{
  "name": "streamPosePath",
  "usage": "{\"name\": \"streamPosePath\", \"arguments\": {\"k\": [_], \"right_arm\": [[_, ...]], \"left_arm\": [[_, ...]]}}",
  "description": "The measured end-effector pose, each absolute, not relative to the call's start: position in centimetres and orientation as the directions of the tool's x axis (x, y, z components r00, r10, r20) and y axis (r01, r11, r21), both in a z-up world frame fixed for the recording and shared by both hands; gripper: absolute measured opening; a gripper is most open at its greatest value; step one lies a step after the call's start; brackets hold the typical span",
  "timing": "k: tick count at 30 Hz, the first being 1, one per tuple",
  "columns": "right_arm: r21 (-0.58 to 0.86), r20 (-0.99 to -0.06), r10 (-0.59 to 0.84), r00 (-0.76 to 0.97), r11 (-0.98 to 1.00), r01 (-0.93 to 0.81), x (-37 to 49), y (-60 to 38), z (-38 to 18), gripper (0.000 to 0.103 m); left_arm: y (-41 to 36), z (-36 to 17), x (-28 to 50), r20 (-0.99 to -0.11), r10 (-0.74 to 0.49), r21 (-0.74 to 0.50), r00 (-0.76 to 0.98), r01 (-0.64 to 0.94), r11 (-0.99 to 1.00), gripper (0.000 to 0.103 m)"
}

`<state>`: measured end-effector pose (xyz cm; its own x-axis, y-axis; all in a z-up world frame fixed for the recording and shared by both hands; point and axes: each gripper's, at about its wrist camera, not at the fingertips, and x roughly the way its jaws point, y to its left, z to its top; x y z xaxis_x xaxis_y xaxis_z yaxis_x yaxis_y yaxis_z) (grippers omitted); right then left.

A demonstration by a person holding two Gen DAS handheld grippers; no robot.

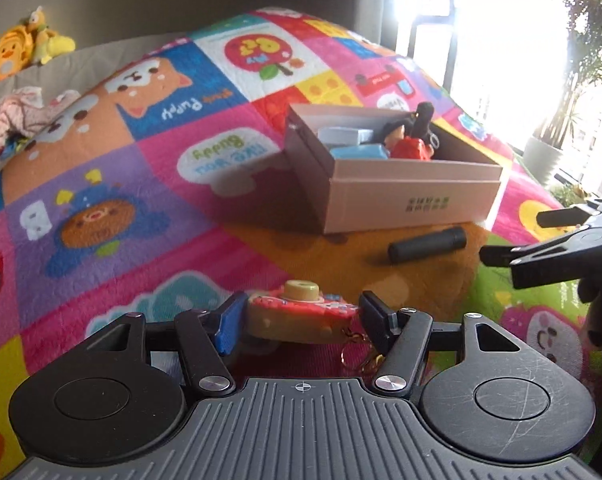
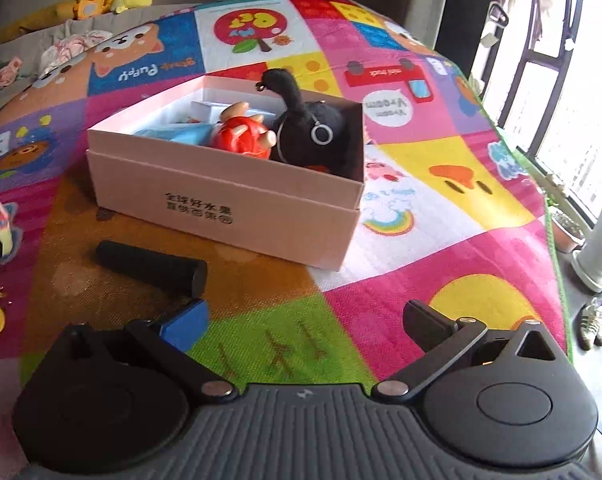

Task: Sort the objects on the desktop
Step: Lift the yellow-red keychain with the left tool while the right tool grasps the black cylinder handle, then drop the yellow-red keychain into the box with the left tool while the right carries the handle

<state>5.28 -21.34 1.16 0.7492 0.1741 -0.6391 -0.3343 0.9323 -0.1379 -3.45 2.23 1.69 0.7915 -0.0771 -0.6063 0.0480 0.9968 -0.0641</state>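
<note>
My left gripper (image 1: pixel 301 320) is shut on a donut-shaped keychain toy (image 1: pixel 301 314) with pink icing and a gold chain, held just above the mat. A pink cardboard box (image 1: pixel 413 200) stands ahead to the right, holding blue items (image 1: pixel 359 152), a red toy (image 1: pixel 411 147) and a black plush (image 1: pixel 421 118). A black cylinder (image 1: pixel 427 245) lies in front of the box. My right gripper (image 2: pixel 305 320) is open and empty, just short of the cylinder (image 2: pixel 151 266) and the box (image 2: pixel 221 200). It shows at the right edge of the left wrist view (image 1: pixel 513 236).
Everything sits on a colourful patchwork play mat (image 2: pixel 441 256). Plush toys (image 1: pixel 21 50) and crumpled cloth (image 1: pixel 13 116) lie at the far left. A bright window (image 1: pixel 501 40) and potted plants (image 2: pixel 597 256) line the right side past the mat's edge.
</note>
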Motion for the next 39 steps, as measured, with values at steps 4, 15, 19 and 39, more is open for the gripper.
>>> {"name": "streamPosePath", "arguments": {"k": [4,15,19,39], "right_arm": [[-0.028,-0.654,0.278,0.704,0.920,-0.390,4.5,-21.0,1.9,0.103],[0.008,-0.690,0.282,0.666,0.924,-0.383,7.2,-13.1,0.9,0.103],[0.012,-0.695,0.257,0.671,0.938,-0.347,8.0,-12.4,0.6,0.092],[0.070,-0.610,0.300,0.734,0.942,-0.328,3.7,-24.7,4.9,0.075]], "left_arm": [[2.6,1.0,-3.5,-0.615,-0.079,-0.069,0.784,0.046,0.997,0.067],[1.9,0.8,-3.9,-0.606,-0.091,-0.047,0.790,0.078,0.996,0.077],[2.0,0.8,-3.9,-0.604,-0.097,-0.062,0.791,0.075,0.995,0.080],[-0.4,1.5,-3.2,-0.626,-0.060,0.051,0.777,0.117,0.992,0.065]]}}
